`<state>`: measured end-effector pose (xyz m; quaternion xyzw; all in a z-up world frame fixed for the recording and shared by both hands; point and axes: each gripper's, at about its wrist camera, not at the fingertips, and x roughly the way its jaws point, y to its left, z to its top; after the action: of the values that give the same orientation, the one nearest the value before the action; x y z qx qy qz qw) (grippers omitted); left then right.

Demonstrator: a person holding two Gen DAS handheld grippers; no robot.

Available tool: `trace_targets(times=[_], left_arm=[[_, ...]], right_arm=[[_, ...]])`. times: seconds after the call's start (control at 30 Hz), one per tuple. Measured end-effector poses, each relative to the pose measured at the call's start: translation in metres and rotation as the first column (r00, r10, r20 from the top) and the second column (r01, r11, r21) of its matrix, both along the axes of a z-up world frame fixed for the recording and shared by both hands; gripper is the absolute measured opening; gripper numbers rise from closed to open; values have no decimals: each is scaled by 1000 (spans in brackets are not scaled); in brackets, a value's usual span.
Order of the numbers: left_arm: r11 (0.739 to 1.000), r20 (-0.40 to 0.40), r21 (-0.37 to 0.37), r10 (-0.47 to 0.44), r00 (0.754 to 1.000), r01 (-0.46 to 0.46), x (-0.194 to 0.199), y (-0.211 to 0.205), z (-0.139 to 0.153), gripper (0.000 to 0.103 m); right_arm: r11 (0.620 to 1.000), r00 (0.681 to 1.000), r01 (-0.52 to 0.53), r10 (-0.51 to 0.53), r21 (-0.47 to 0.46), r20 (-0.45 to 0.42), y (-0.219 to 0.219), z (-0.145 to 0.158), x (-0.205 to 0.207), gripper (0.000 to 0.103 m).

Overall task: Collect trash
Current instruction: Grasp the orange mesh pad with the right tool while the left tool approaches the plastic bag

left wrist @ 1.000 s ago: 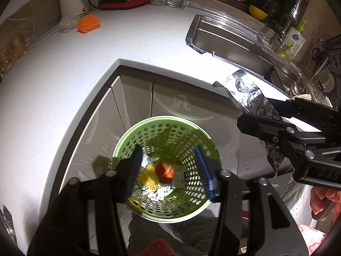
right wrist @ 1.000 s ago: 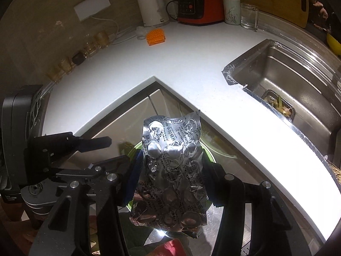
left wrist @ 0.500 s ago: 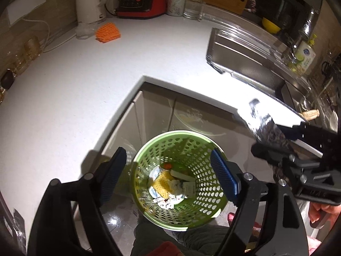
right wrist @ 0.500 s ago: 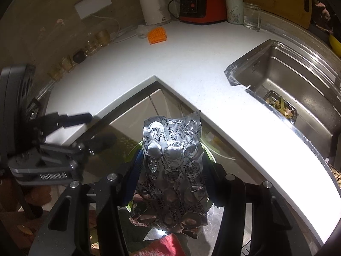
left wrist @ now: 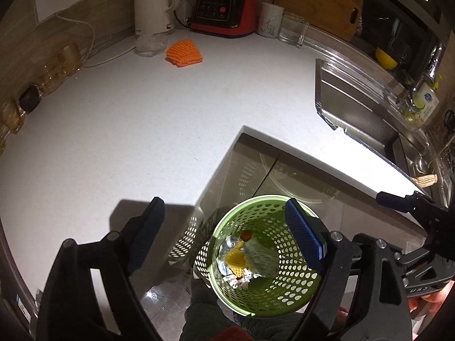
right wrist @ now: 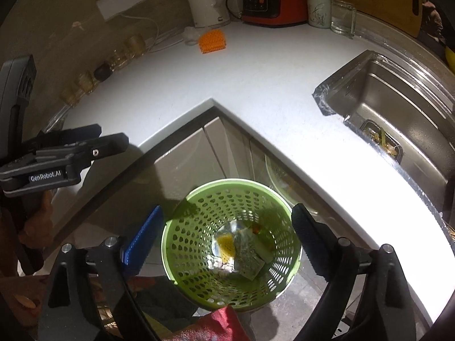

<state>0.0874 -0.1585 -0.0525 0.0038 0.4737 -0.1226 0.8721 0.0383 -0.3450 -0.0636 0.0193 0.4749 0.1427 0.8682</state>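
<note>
left gripper (right wrist: 109, 139), "genrobot.ai" label, jaws wide

Kitchen corner, seen from above the left gripper (left wrist: 224, 236):

- Left gripper: jaws wide apart after just opening further, nothing between the pads.
- Green bin (left wrist: 273, 289): perforated, on the floor below the counter's inner corner, against the cabinet doors (left wrist: 256, 170). Inside: a silver blister pack (left wrist: 261, 258), a yellow scrap (left wrist: 236, 258), a small orange-red piece (left wrist: 246, 235), crumpled white bits.
- White counter (left wrist: 128, 130): L-shaped. Along its back edge: white kettle (left wrist: 153, 2), red and black cooker (left wrist: 224, 11), mug (left wrist: 270, 20), glass (left wrist: 293, 28), orange mat (left wrist: 184, 52). Amber glasses (left wrist: 59, 65) at its left edge.
- Cutting board (left wrist: 318, 0) leaning on the back wall.
- Steel sink (left wrist: 364, 110) set in the counter's right run.
- Right gripper (left wrist: 409, 207) at the right edge, jaws apart.
</note>
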Motion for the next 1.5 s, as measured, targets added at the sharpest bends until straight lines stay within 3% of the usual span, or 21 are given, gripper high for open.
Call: trace_targets(times=[0.3, 0.53, 0.73, 1.1, 1.5], left_arm=[[999, 58, 1, 42, 997, -42, 39, 28, 17, 93], [996, 120, 4, 89, 989, -90, 95, 60, 38, 95], [989, 129, -19, 145, 981, -144, 155, 87, 44, 95], [984, 126, -31, 177, 976, -175, 242, 105, 29, 95], [979, 110, -38, 203, 973, -200, 290, 125, 14, 95]], right_arm=[[999, 997, 32, -32, 6, 75, 12, 27, 34, 101], [1000, 989, 24, -24, 2, 145, 40, 52, 91, 101], [1000, 985, 26, -28, 15, 168, 66, 61, 153, 101], [1000, 988, 26, -28, 12, 151, 104, 46, 250, 101], [1000, 992, 4, -3, -14, 126, 135, 15, 330, 101]])
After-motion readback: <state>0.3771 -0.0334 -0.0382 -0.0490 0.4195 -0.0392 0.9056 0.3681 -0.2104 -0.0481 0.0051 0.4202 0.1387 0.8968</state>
